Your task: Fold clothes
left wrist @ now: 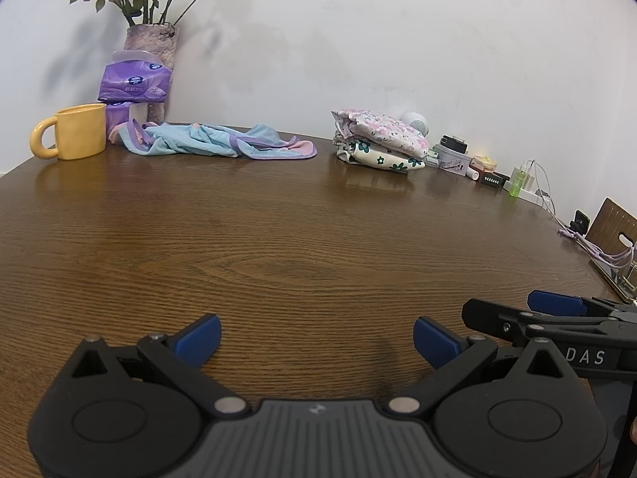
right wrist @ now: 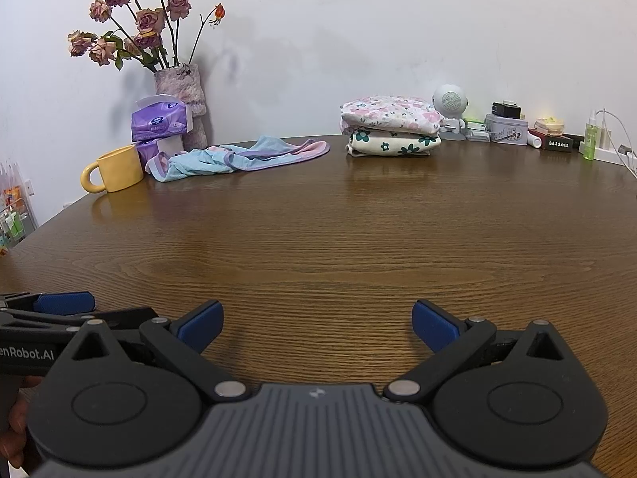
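Observation:
A crumpled light-blue garment with purple and pink trim (left wrist: 217,144) (right wrist: 235,158) lies unfolded at the far left of the wooden table (left wrist: 302,239) (right wrist: 318,239). To its right sits a stack of two folded floral garments (left wrist: 380,141) (right wrist: 392,125), pink on top of cream. My left gripper (left wrist: 316,336) hovers open over the near table edge, nothing between its blue pads. My right gripper (right wrist: 316,324) is open too, empty, close beside the left one. In the left wrist view the right gripper's fingers (left wrist: 557,304) show at the right edge.
A yellow mug (left wrist: 73,131) (right wrist: 115,169), purple tissue packs (left wrist: 133,87) (right wrist: 159,123) and a vase of dried roses (left wrist: 153,46) (right wrist: 183,95) stand at the back left. A white speaker (right wrist: 450,101), tins, a green bottle (right wrist: 591,135) and cables line the back right.

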A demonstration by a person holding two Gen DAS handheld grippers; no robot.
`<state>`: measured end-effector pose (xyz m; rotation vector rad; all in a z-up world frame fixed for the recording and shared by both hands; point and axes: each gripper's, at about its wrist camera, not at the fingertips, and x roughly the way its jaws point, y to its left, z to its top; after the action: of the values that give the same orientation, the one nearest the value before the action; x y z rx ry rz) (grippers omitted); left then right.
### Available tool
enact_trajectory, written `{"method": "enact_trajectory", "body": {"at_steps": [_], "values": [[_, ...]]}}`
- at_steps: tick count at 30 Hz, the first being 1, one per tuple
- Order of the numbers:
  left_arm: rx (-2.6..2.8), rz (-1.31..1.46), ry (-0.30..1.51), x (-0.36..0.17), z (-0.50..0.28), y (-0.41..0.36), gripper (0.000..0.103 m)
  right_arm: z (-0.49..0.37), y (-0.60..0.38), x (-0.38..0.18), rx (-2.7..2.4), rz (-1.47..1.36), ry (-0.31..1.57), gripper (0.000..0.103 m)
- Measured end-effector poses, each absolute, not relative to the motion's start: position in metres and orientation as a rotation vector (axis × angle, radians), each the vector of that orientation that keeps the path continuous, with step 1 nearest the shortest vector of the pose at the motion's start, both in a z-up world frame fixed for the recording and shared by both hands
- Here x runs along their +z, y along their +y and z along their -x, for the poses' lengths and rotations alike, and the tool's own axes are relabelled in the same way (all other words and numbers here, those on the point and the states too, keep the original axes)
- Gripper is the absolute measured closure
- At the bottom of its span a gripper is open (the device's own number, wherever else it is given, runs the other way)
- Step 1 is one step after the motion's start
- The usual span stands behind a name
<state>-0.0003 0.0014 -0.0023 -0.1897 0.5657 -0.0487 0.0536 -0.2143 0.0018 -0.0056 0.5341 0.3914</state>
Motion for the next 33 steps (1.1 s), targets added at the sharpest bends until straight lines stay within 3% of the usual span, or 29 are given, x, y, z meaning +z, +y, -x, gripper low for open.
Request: {"method": "enact_trajectory", "body": {"at_steps": [33], "values": [[-0.04, 0.181, 0.57, -0.0019, 0.0001, 0.0014, 0.0, -0.0546, -0.2133, 0.002, 0.388, 0.017, 0.547, 0.0]]}}
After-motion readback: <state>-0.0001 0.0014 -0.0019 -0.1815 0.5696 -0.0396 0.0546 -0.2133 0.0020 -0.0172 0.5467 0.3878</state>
